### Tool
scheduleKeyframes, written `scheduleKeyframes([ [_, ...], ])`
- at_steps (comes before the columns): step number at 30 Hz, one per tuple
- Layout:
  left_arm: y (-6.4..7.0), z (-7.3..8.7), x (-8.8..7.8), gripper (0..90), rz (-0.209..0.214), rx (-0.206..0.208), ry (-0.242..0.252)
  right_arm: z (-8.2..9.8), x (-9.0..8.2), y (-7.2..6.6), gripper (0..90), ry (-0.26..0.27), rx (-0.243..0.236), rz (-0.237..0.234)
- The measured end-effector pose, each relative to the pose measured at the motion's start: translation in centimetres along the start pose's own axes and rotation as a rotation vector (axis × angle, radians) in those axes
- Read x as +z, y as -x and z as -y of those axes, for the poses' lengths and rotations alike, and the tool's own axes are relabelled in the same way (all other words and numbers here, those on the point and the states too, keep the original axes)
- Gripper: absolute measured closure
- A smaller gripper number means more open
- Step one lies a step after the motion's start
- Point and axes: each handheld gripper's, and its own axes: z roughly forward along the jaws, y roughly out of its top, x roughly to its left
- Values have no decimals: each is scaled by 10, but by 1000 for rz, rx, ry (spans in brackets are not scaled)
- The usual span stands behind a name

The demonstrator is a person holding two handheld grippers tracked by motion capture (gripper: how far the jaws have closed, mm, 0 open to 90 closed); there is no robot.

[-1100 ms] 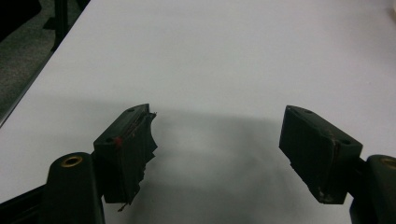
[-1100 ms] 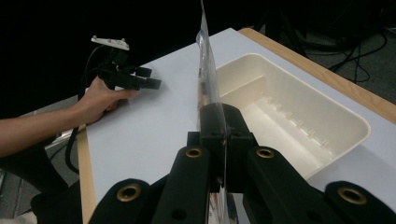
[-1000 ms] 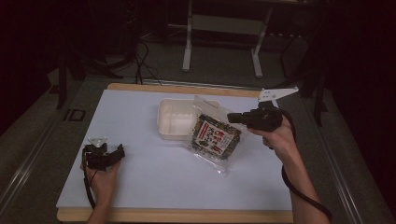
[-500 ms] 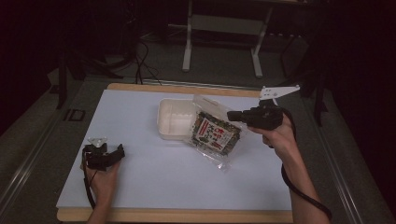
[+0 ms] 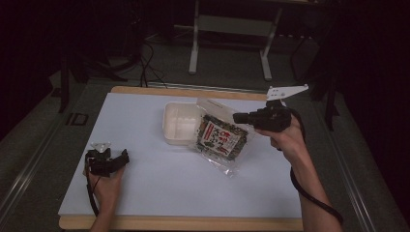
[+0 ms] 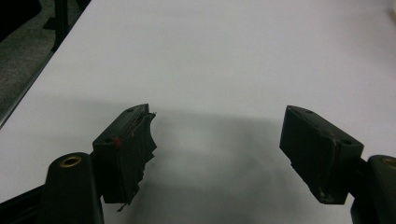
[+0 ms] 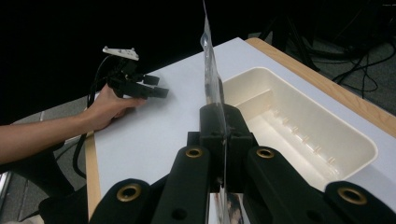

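A clear bag [image 5: 220,137] holding dark contents and a red-and-white label hangs tilted, its lower end on the white table top and its upper part leaning over a cream plastic tray [image 5: 176,126]. My right gripper [image 5: 237,117] is shut on the bag's top right edge. In the right gripper view the jaws [image 7: 225,126] pinch the thin clear film [image 7: 208,70], which stands up edge-on, with the tray [image 7: 299,135] just beyond. My left gripper [image 5: 124,157] rests on the table at the front left, open and with nothing in it; its jaws [image 6: 217,135] stand wide apart over bare white surface.
A white mat [image 5: 145,203] covers the wooden table. The tray has nothing in it. Grey floor, metal stand legs [image 5: 196,43] and cables lie beyond the far edge. The left hand and its gripper [image 7: 156,86] show far off in the right gripper view.
The right gripper has risen very slightly with the bag's edge. The left hand and its gripper have stayed still.
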Motion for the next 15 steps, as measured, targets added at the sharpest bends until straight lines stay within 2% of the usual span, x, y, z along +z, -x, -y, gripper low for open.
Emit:
scheduleKeyframes([
  [15,0,0,0,253,2,1,1,-16,1,-3,898,8,-19,-2],
])
